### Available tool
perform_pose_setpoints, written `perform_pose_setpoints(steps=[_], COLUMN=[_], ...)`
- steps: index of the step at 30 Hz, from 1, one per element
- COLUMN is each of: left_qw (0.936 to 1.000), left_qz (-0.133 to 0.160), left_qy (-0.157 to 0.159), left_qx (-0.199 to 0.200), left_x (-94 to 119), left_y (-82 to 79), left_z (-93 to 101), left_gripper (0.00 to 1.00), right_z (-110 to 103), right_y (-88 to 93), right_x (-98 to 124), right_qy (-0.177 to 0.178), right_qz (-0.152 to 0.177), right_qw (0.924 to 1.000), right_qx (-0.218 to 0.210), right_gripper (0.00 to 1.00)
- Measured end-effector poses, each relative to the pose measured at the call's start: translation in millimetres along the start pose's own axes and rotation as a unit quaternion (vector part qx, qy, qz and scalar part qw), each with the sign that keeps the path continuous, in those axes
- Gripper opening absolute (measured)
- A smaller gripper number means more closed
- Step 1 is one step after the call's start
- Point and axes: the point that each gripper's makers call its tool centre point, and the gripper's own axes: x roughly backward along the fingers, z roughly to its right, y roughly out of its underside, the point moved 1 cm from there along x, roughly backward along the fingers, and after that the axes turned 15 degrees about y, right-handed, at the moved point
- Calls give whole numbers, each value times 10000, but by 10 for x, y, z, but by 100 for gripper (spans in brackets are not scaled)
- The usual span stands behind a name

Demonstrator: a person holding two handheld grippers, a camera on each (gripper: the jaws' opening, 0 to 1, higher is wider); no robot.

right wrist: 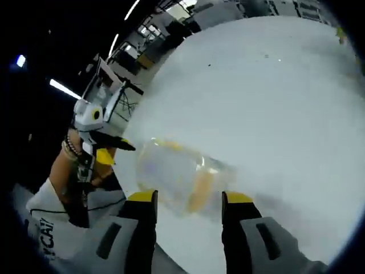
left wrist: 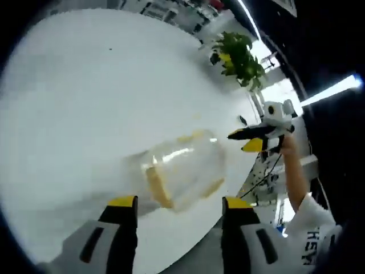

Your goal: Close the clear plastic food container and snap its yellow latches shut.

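1. Left gripper view puts the clear plastic food container with yellow latches on the round white table, close to the table's edge and just ahead of the left gripper. That gripper's yellow-tipped jaws stand spread apart with nothing between them.

2. Right gripper view has the same container just beyond the right gripper, whose jaws are likewise parted and empty. Neither gripper touches the box as far as I can tell.

3. Both pictures are blurred, so I cannot tell whether the lid sits square on the base or which latches are already down. Pressing a latch over a skewed lid would likely jam it or pop the lid off the far side.

4. In my judgement the nearness of the table edge is the main hazard: a push from one gripper without the other bracing could slide the light box toward the edge and off.

5. Clear, smooth plastic will probably slip under hard jaws, so a tip pressing off-centre on a yellow latch could skid off it.

6. The two grippers face each other across the container; closing in together risks their tips colliding.

7. A green potted plant stands well apart, out of the way.
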Motion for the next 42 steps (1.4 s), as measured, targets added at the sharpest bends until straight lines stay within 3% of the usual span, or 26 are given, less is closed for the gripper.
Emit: perform_pose_setpoints(steps=[1,3,7,12,17,27,30,42], left_qw=[9994,9987,9992,9987,9968,9875,9864,9847], left_qz=[236,341,202,-247,-323,-667,-674,-745], left_qy=[126,45,-130,-411,-723,-1394,-1471,-1548], left_qx=[214,367,315,151,76,-311,-282,-279], left_x=[-35,-64,-183,-360,-436,-409,-434,-427], left_y=[-47,-65,-33,62,39,-7,-18,-66], left_z=[33,4,-23,-69,-152,-336,-347,-405], left_gripper=[55,57,54,53,49,27,23,23], right_z=[16,63,66,52,61,75,79,106], right_y=[10,35,55,107,140,198,215,215], right_x=[-20,-63,-137,-263,-351,-472,-518,-522], right_qy=[13,62,99,318,434,625,710,831], right_qz=[-19,-104,-226,-413,-554,-750,-798,-904], right_qw=[9999,9996,9992,9986,9974,9945,9929,9909], right_qx=[-135,-246,-328,-75,117,382,517,553], right_gripper=[41,41,40,38,37,36,35,34])
